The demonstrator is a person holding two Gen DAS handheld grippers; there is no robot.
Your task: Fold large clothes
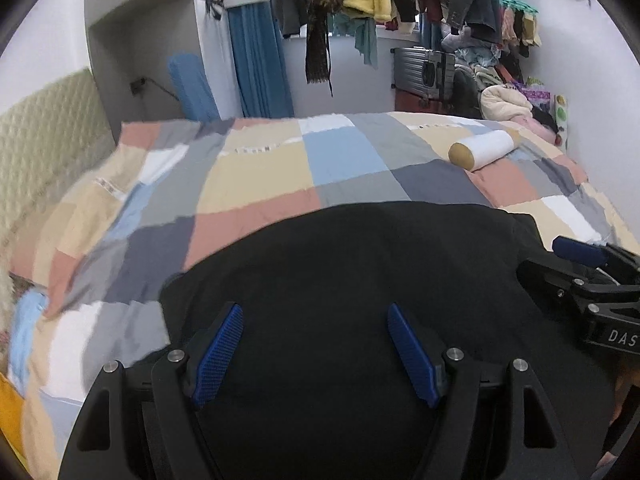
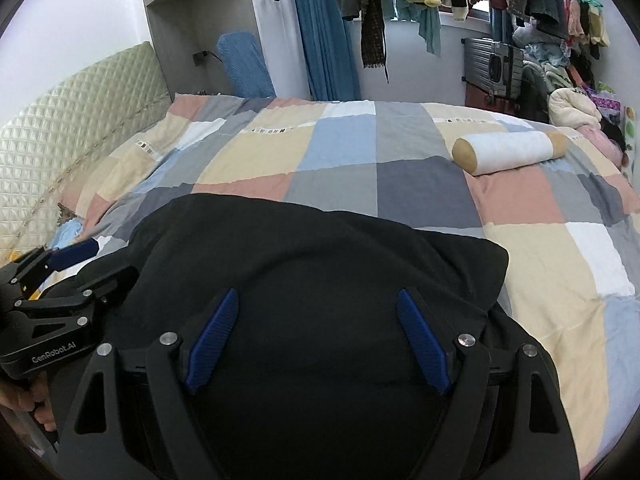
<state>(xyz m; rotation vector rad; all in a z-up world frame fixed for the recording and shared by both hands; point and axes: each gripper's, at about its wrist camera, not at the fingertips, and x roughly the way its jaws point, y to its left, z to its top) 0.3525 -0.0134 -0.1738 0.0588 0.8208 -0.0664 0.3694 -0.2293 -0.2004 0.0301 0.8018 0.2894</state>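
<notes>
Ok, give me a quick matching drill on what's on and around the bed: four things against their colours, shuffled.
Things:
1. garment under both grippers
2. bolster pillow
3. curtain
4. headboard

Colours:
A. pale green, quilted
B. black
C. blue
D. white with tan ends

Pairs: 1-B, 2-D, 3-C, 4-A

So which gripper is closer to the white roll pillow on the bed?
Right. The right gripper sits on the side of the black garment nearer the roll pillow; the left gripper is farther across.
</notes>
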